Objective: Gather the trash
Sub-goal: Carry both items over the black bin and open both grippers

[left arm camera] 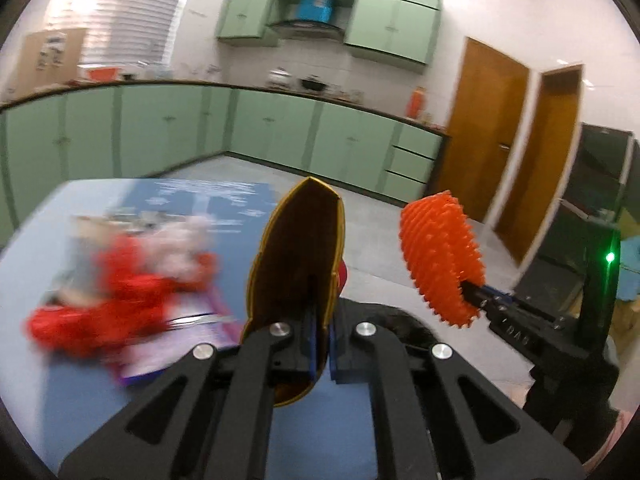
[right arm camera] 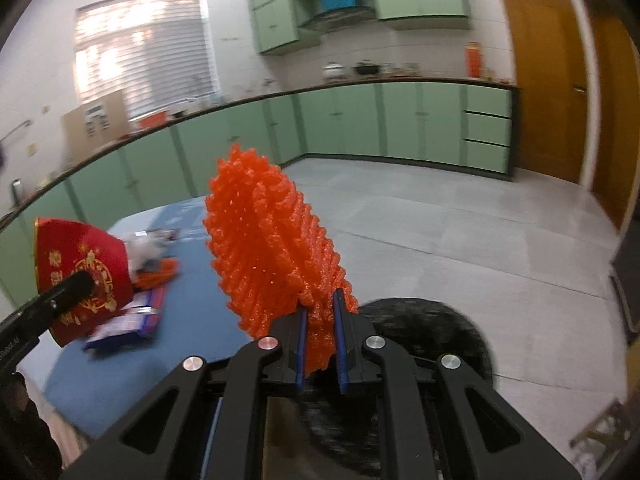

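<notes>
A kitchen with green cabinets (right arm camera: 360, 120), brown doors and a pale tiled floor lies behind a blue worktop (right arm camera: 192, 344) that carries the litter.

The left gripper (left arm camera: 322, 320) is clamped on a red paper cup (left arm camera: 298, 268) with gold print, held above the worktop's near edge, its brown open mouth facing the left camera. The right gripper (right arm camera: 320, 336) has its fingers pinched narrow on an orange foam fruit net (right arm camera: 272, 248), raised beside the cup. More trash sits on the worktop: a blurred heap of red-orange netting and white crumpled stuff (left arm camera: 140, 268) on a blue-and-purple printed sheet (right arm camera: 132, 320). Below the right gripper a dark round shape (right arm camera: 424, 344) sits on the floor, probably the bin bag's mouth, though I cannot be sure.

Risks, as I judge them: the fingers grip only the cup's thin wall at the rim, so a quick swing could crumple it or let it slip. The net is springy and held by one edge; it may snag on the fingers at release or bounce past the opening. Both loads hang near each other and could collide.
</notes>
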